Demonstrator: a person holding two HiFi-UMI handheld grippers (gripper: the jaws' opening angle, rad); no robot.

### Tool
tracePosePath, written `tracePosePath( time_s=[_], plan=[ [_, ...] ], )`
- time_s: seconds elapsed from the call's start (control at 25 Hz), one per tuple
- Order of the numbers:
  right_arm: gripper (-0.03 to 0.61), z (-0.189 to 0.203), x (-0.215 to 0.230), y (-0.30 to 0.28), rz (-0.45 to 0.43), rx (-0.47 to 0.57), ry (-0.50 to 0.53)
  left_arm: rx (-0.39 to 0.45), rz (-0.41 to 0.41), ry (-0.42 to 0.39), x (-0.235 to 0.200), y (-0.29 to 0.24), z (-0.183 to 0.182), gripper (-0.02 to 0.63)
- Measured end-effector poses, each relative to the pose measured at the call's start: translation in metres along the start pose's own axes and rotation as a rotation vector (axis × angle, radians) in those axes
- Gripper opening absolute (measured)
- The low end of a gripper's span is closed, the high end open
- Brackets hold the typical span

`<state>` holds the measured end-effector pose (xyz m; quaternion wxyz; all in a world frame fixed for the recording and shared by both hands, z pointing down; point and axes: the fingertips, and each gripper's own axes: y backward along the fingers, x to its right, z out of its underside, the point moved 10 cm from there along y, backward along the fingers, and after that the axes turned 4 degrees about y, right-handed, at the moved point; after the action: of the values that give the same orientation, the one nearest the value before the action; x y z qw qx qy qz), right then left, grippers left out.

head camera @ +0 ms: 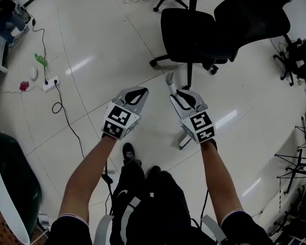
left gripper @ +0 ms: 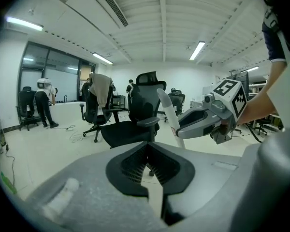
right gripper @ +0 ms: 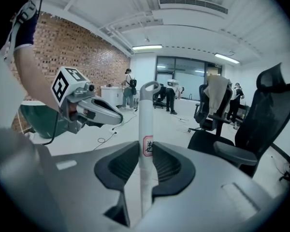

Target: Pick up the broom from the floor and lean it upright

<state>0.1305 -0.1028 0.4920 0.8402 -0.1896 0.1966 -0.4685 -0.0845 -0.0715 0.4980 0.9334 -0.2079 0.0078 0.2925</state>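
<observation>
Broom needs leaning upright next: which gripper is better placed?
Right. The right gripper is shut on the broom handle; the left gripper is shut on nothing, beside it.

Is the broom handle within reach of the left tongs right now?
Probably yes. The broom handle stands close beside the left tongs with nothing between them, and its top is bare above the right tongs gripping it. The left tongs are shut, so they must open first.
</observation>
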Motion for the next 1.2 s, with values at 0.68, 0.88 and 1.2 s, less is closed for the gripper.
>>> tracePosePath(
  time_s=[0.68,0.88,1.2],
  plan=[
    [0.097,-0.006,0.045,0.197,0.321,0.099,-0.297,0.031,0.100,-0.095,0.134,0.000,-0.123,0.000],
    [0.097,-0.024,0.064,0.198,0.360,0.117,-0.330,0.041,0.154,-0.094,0.132,-0.019,-0.143,0.000],
    [0.097,-0.035,0.101,0.176,0.400,0.042,-0.348,0.037,0.232,-0.085,0.106,-0.074,-0.170,0.000]
  ],
)
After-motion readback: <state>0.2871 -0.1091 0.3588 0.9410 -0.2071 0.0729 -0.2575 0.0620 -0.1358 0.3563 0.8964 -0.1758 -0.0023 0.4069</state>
